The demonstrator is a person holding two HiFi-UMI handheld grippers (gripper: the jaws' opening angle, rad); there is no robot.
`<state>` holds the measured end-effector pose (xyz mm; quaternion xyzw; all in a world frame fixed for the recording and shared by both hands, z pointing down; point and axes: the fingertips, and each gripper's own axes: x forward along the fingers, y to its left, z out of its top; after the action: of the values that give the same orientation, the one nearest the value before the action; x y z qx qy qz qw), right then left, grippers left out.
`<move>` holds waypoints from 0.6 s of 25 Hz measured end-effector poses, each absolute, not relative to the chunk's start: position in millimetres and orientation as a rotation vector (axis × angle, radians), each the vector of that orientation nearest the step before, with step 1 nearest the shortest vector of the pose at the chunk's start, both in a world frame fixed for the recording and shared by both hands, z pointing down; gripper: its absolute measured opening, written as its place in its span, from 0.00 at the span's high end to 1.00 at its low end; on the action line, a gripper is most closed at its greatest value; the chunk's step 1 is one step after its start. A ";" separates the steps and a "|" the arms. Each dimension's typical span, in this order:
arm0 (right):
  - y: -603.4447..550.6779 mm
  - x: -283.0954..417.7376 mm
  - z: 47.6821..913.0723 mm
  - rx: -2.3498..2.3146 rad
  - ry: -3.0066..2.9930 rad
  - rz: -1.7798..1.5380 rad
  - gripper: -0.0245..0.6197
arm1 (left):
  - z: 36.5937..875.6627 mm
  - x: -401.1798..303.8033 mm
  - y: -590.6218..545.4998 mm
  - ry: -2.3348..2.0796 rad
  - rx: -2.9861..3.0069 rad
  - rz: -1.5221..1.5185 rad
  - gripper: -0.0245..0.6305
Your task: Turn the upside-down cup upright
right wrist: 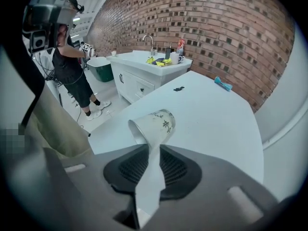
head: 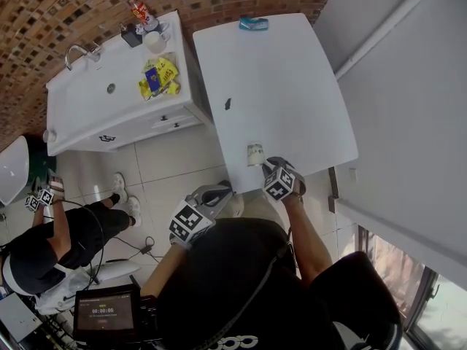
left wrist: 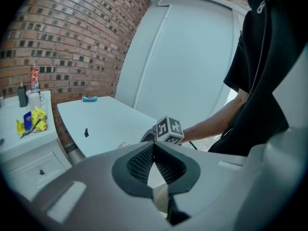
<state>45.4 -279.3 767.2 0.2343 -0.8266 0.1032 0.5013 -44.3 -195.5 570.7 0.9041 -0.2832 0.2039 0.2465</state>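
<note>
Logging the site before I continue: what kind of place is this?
Probably a kitchen-style set used for recording demonstrations. A brick wall backs a white sink cabinet with a faucet, a white table stands beside it, and a second person also carries marker-cube grippers.

The cup (right wrist: pixel 159 124) looks like glazed ceramic; the white surface (right wrist: pixel 221 129) is smooth and matt; the wall (right wrist: pixel 216 23) is rough brick.

White floral-print cup (right wrist: pixel 153 125), tipped on its side, near table (right wrist: pixel 216 114) edge
</note>
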 end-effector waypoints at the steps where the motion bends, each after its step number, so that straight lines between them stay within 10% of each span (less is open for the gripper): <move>1: -280.4 46.0 766.2 0.574 -2.002 0.252 0.93 | 570.2 -42.1 -196.5 -0.770 2.469 0.559 0.94; 15: -280.8 46.9 735.8 0.667 -2.079 0.620 0.95 | 569.1 -31.1 -207.8 -0.727 2.487 0.552 0.94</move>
<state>46.9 -280.8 735.8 0.2664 -0.8304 0.2474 0.4222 -31.1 -207.8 569.1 0.9105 -0.2663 0.2019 0.2436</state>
